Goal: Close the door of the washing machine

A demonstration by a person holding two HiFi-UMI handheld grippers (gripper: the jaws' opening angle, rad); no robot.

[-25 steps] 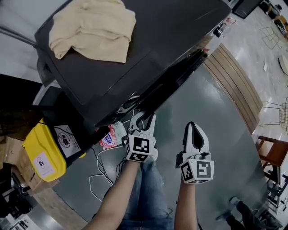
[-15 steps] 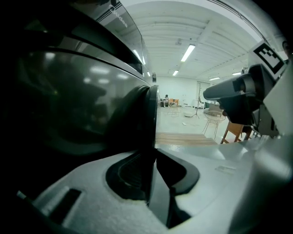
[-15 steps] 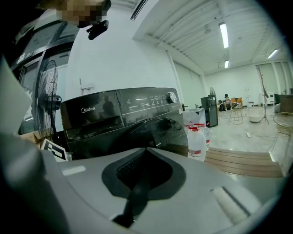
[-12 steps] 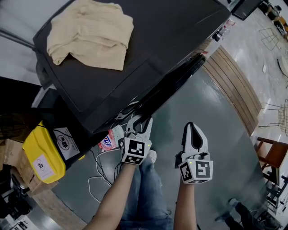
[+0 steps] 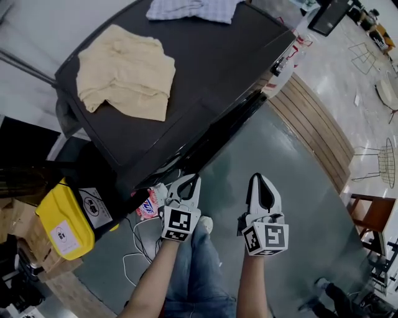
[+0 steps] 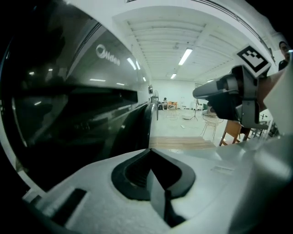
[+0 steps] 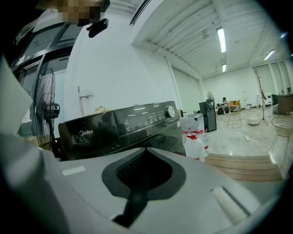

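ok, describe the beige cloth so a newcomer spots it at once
Find the black washer in the head view. Two cloths lie on its top; the beige cloth is the crumpled one toward the left end. The other, the checked cloth, is blue-white and at the far edge.

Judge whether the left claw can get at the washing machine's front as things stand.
Probably yes. The left claw, its jaws just closed with nothing between them, hangs right before the washing machine's front, and only open air shows between the two.
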